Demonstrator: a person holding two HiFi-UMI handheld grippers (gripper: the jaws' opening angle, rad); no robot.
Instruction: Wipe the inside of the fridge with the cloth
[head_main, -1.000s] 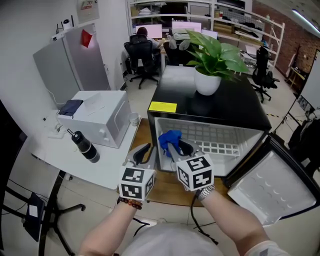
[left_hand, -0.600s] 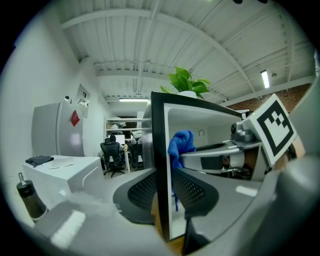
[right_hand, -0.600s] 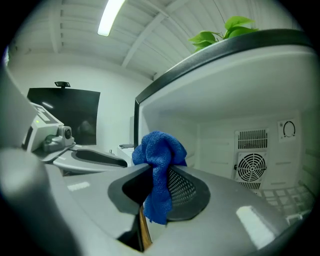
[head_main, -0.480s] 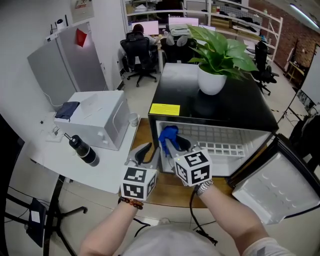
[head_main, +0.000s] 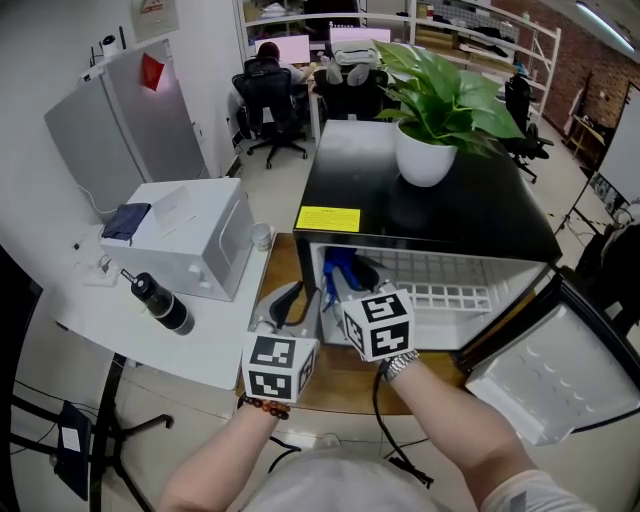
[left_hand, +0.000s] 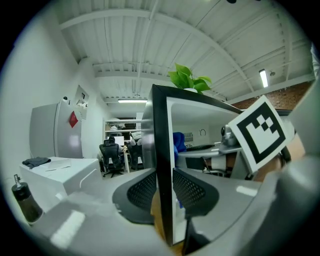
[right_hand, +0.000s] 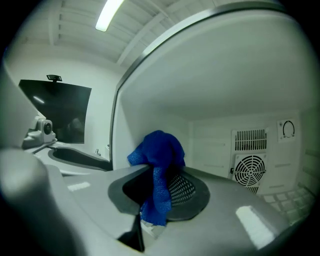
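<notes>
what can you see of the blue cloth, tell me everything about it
The cloth is deep blue with a nubbly, microfibre-like weave. It is bunched rather than spread. A crumpled wad bulges above the jaws of the right gripper, which are clamped on it, and a narrow tail hangs down between them. It sits just inside the open fridge, near the left-hand wall at the front. Whether it touches that wall cannot be told.

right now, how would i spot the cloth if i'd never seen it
Find the black fridge with the potted plant on top. Just inside its left wall, the right tool clamps the cloth: the only bright blue thing in the white interior.
</notes>
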